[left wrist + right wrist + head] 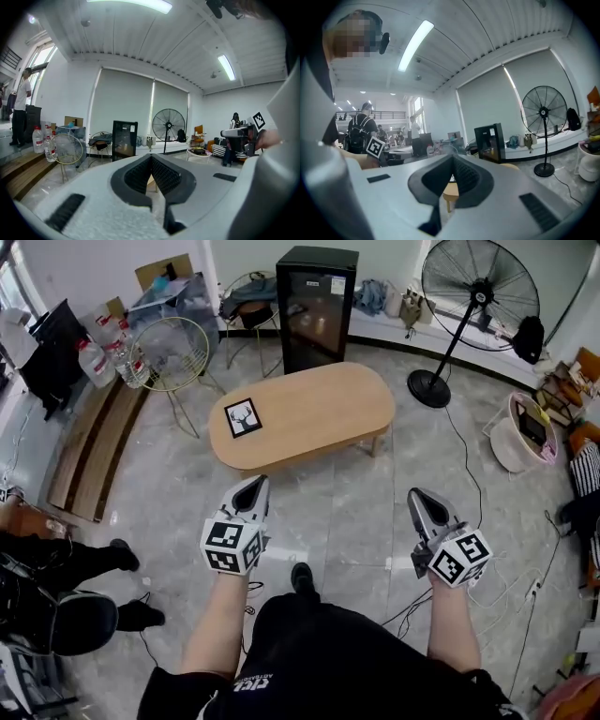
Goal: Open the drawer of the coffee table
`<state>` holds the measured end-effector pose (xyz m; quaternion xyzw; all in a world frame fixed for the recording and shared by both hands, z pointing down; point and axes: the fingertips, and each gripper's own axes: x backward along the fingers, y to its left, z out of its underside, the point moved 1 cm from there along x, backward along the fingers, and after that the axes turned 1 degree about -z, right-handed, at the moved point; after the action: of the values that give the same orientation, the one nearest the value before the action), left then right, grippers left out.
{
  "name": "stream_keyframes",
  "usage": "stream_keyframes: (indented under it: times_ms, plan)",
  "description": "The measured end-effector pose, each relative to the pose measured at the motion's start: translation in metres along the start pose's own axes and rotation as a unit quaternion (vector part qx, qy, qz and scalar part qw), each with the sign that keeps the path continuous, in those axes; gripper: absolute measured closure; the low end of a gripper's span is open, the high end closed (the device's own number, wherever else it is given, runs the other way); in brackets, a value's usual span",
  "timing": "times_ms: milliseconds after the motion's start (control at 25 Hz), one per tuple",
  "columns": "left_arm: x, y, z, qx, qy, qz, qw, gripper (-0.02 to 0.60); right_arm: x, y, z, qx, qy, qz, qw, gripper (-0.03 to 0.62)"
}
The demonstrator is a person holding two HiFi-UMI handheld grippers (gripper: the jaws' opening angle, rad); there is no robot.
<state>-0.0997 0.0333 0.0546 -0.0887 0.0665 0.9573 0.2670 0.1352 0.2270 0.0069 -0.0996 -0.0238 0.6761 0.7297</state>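
The oval light-wood coffee table (328, 413) stands on the tiled floor ahead of me, with a small framed deer picture (243, 417) on its left part. No drawer front shows from here. My left gripper (254, 486) is held in the air short of the table's near edge, jaws shut and empty. My right gripper (423, 497) is level with it to the right, also shut with nothing between its jaws. In the left gripper view the left gripper (151, 158) points across the room; a sliver of the table (449, 189) shows below the right gripper (453, 159) in the right gripper view.
A black mini fridge (316, 307) stands behind the table. A standing fan (474, 298) is at the back right, with a cable across the floor. A gold wire chair (173, 357) and water bottles (103, 352) sit at the left. A person's legs (89, 563) are at my left.
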Motion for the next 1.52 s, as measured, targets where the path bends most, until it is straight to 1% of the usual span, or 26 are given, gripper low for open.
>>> stream_keyframes:
  times_ms: [200, 360, 480, 600, 760, 920, 1040, 1200, 1360, 1520]
  plan:
    - [-0.027, 0.054, -0.001, 0.024, 0.001, -0.005, 0.9997, 0.574, -0.049, -0.003, -0.019, 0.011, 0.006, -0.002, 1.000, 0.589]
    - [-0.046, 0.079, -0.012, 0.017, -0.004, 0.003, 0.9998, 0.574, -0.076, -0.008, -0.023, 0.013, 0.007, 0.003, 1.000, 0.589]
    - [-0.055, 0.086, -0.014, 0.024, -0.008, 0.007, 0.9997, 0.574, -0.090, -0.010, -0.014, 0.008, 0.018, -0.002, 1.000, 0.589]
    - [-0.060, 0.092, -0.009, 0.029, -0.003, 0.007, 0.9995, 0.574, -0.106, -0.010, -0.011, 0.006, 0.023, -0.013, 1.000, 0.589]
    - [-0.070, 0.102, -0.006, 0.046, 0.004, -0.003, 0.9989, 0.574, -0.132, -0.014, -0.010, 0.011, 0.028, -0.039, 0.999, 0.589]
    - [-0.079, 0.112, -0.007, 0.048, 0.016, -0.021, 0.9985, 0.574, -0.163, -0.024, -0.007, 0.000, 0.035, -0.068, 0.997, 0.589]
    - [-0.105, 0.121, -0.012, 0.049, 0.020, -0.033, 0.9980, 0.574, -0.190, -0.044, -0.011, 0.000, 0.039, -0.086, 0.996, 0.589]
    - [-0.145, 0.127, -0.014, 0.059, 0.033, -0.060, 0.9959, 0.574, -0.231, -0.085, -0.009, -0.008, 0.052, -0.116, 0.992, 0.589]
    - [-0.186, 0.128, -0.017, 0.069, 0.052, -0.089, 0.9923, 0.574, -0.268, -0.131, -0.012, -0.012, 0.059, -0.145, 0.988, 0.589]
    - [-0.220, 0.124, -0.022, 0.073, 0.055, -0.125, 0.9880, 0.574, -0.303, -0.177, -0.006, -0.016, 0.073, -0.168, 0.983, 0.589]
